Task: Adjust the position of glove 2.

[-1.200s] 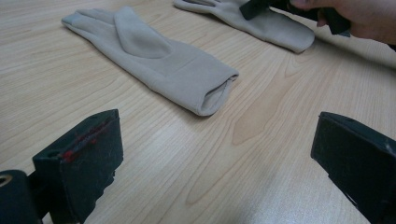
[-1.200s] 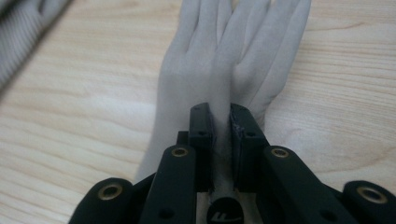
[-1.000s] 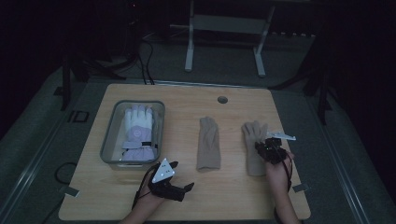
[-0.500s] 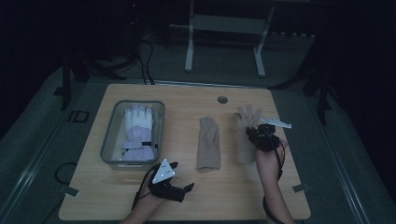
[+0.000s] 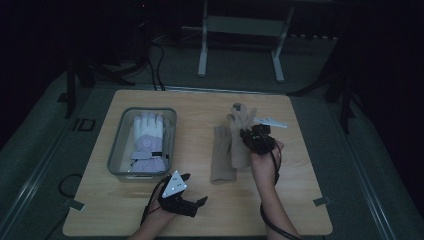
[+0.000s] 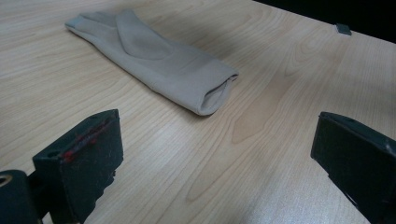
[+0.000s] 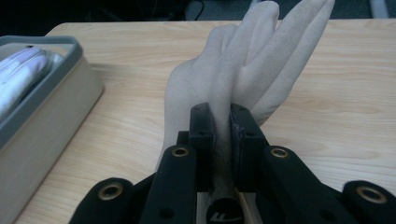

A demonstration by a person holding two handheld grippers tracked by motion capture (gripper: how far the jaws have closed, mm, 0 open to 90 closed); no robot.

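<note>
Right tool (image 7: 222,122) pinching beige glove (image 7: 243,65), seemingly lifted, left tool (image 6: 215,154) spread.

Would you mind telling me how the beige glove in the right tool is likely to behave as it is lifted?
Probably floppy: the held beige glove pinches thin between the right tool's jaws, and in the high view it drapes. It seems light, since that narrow pinch carries it. Its matte, suede-like surface suggests little slipping.

A beige fabric glove (image 7: 243,70) hangs lifted above the table, fingers pointing away.
</note>
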